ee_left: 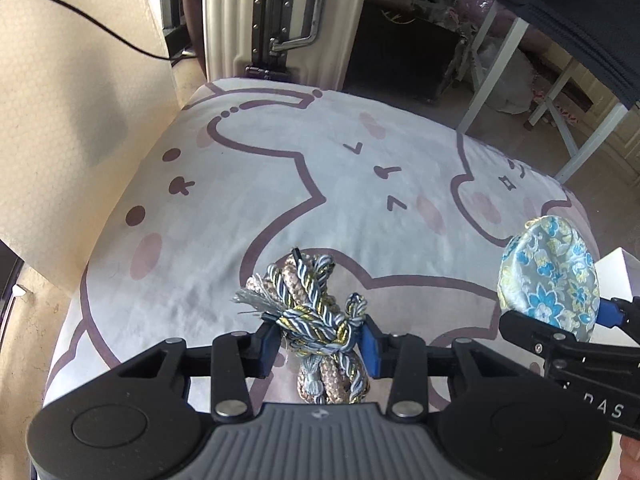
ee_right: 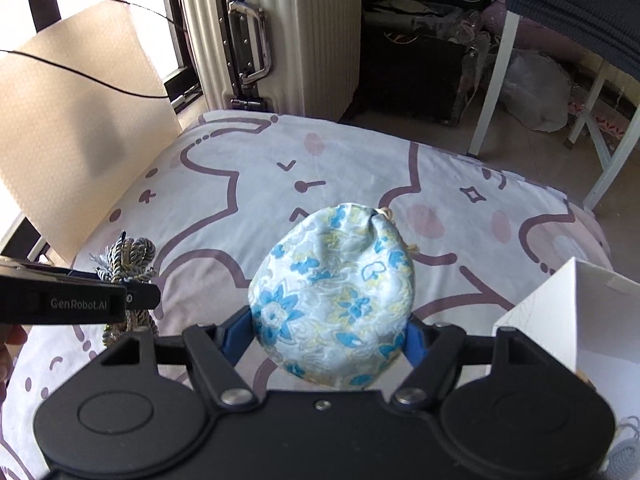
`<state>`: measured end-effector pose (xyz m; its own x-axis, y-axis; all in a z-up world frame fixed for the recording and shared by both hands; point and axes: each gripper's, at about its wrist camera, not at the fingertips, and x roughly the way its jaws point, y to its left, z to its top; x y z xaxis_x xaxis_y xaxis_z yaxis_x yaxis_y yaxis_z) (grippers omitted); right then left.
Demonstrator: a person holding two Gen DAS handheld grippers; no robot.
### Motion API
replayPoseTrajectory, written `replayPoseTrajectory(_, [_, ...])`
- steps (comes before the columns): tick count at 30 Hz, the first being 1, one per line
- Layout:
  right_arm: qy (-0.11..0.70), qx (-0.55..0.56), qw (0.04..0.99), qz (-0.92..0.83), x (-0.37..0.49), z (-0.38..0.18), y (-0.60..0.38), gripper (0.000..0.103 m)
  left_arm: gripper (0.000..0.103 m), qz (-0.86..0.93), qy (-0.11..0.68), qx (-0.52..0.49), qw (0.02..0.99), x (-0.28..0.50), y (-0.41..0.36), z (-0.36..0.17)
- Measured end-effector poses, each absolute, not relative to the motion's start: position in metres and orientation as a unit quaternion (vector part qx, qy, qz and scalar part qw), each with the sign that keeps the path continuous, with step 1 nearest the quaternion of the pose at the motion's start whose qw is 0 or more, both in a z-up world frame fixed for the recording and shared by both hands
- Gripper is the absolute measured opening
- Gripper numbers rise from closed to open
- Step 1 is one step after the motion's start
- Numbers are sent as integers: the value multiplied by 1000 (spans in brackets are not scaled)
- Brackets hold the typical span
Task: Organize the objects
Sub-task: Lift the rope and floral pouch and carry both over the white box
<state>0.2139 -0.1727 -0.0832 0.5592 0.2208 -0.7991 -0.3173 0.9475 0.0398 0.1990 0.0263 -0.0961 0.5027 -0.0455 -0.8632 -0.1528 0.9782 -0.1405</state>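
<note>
A bundle of twisted blue, gold and beige cords sits clamped between the blue pads of the left gripper, lifted above a pale grey blanket printed with purple cartoon outlines. Beside it, the right gripper grasps a round drawstring pouch of blue-and-yellow floral brocade, also held clear of the blanket. A white box stands near the pouch; a ribbed cream suitcase stands beyond the blanket.
</note>
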Motion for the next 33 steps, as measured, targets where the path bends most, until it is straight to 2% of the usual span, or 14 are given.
replayPoseTrajectory(12, [422,-23,901,103,173,-36,-197,74,42,12,446,-71,892,158,15,-49])
replayPoseTrajectory(33, [398,-16,916,52,114,-9,-229,75,42,-2,422,-29,906,117,-8,-27])
